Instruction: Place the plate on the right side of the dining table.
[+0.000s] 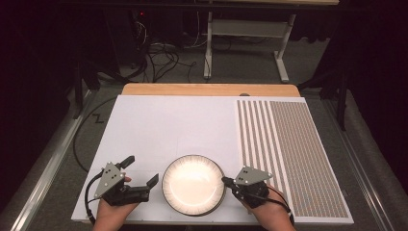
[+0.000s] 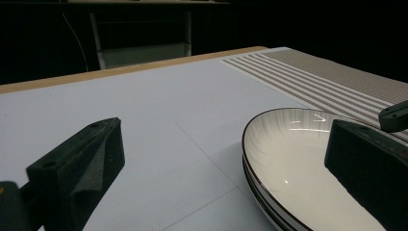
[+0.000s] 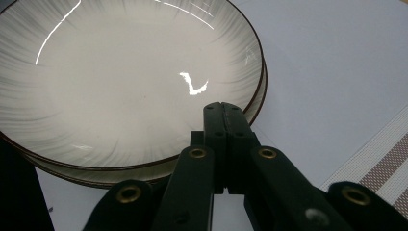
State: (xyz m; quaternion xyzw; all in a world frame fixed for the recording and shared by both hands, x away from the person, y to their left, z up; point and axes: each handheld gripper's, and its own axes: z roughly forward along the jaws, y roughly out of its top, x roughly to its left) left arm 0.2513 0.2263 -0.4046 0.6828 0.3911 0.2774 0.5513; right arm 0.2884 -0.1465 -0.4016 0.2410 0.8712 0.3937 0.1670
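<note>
Two white plates with dark rims (image 1: 194, 184) lie stacked at the near middle of the white board; they also show in the left gripper view (image 2: 293, 159) and the right gripper view (image 3: 120, 82). My left gripper (image 1: 140, 171) rests just left of the stack, open, nothing between its wide-apart jaws (image 2: 223, 168). One jaw reaches near the plates' left rim. My right gripper (image 1: 225, 180) is shut, its joined tips (image 3: 223, 108) lying over the right rim of the top plate. The right gripper's tip (image 2: 394, 115) pokes into the left gripper view.
A woven mat with brown stripes (image 1: 293, 159) covers the right side of the table. The white board (image 1: 168, 125) stretches bare beyond the plates to the wooden far edge (image 1: 207, 89). Cables and a table frame (image 1: 245, 29) stand on the floor behind.
</note>
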